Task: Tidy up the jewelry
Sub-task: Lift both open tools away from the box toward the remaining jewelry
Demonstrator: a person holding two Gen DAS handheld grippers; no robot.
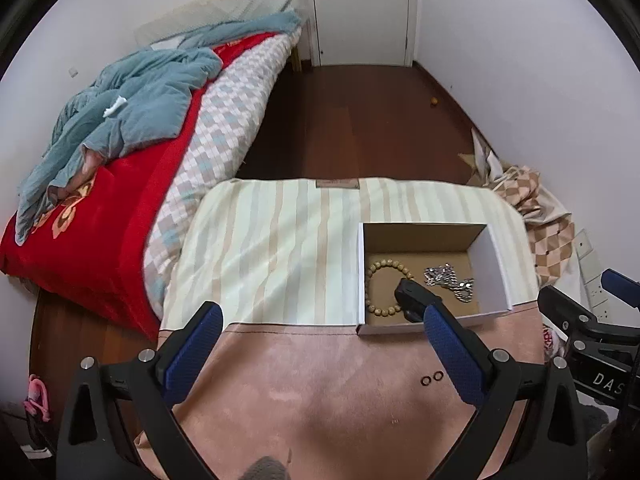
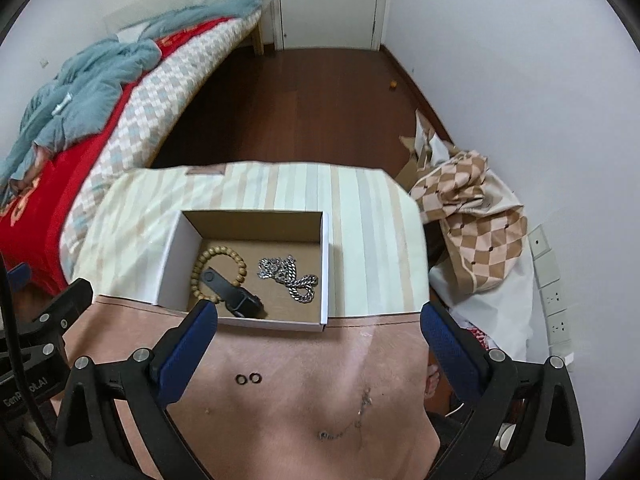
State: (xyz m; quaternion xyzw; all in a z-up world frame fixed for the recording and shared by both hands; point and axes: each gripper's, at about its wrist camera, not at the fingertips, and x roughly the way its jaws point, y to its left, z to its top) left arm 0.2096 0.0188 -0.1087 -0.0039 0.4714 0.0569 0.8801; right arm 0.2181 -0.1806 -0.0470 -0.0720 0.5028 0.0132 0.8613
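The bench (image 2: 304, 408), draped in pink cloth near the cameras and striped cloth farther back, fills the lower half of both views; its far edge drops to dark wood floor (image 2: 304, 108), with a bed (image 1: 132, 168) along its left side and a checkered bundle (image 2: 476, 224) off its right corner. An open cardboard box (image 2: 176, 256) sits across the seam between the two cloths, its front wall at centre frame in the right wrist view and right of centre in the left wrist view. Inside lie a wooden bead bracelet (image 2: 218, 254) on the left, a black watch strap (image 2: 236, 296) over it, and a silver chain (image 2: 290, 276) on the right, apart from the walls. Two small black rings (image 2: 248, 378) lie side by side on the bare pink cloth before the box. The left hand-held gripper (image 1: 320, 350) and right hand-held gripper (image 2: 320, 344) both stand spread wide, holding nothing.
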